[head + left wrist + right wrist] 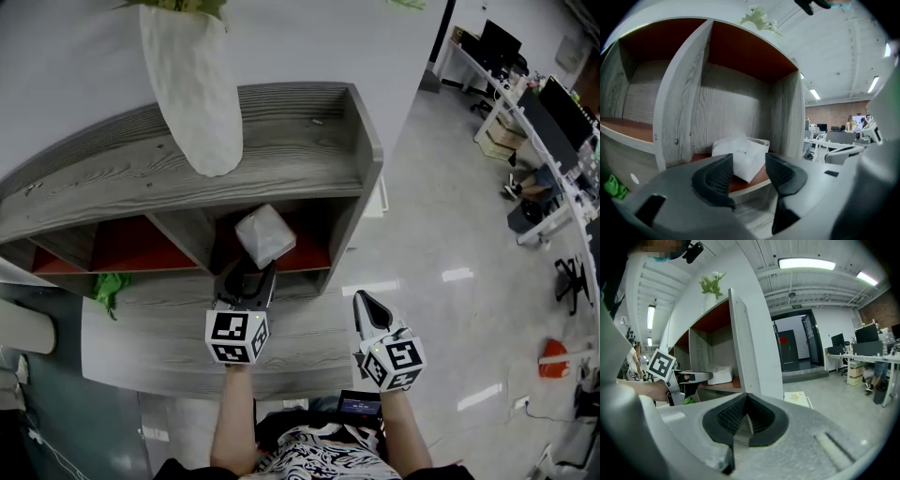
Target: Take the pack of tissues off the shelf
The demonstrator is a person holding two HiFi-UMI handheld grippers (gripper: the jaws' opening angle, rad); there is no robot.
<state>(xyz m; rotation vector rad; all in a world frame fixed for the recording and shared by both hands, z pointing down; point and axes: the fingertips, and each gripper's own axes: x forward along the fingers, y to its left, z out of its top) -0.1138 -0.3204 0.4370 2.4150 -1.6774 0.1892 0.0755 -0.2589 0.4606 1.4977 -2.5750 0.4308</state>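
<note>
Head view looks steeply down on a grey wood-grain shelf (281, 141) with red-lined compartments, standing against a white wall. A tall white vase (192, 84) stands on the shelf's top. Its upper end and the green plant in it are cut off by the frame edge.

The pack of tissues (265, 234) lies in the rightmost compartment of the shelf, close to its open front. It is a soft white pack turned diagonally to the shelf's front edge, with one corner pointing outward. From above it looks nearly square, so its long axis is hard to tell, and its rear part sits in shadow under the shelf's top. In the left gripper view the pack of tissues (740, 157) shows faint print too small to read, and the jaws cover its lower edge.

The left tool (251, 274) is held at the front of that compartment with its jaws wide apart. The pack's near corner shows in the gap, and neither pad presses on it.

The right tool (364, 302) hangs out past the shelf's right front corner. Its jaws are closed together on nothing.

A small crumpled green thing (110, 286) lies at the left of the shelf's front, and I cannot tell what it is.
</note>
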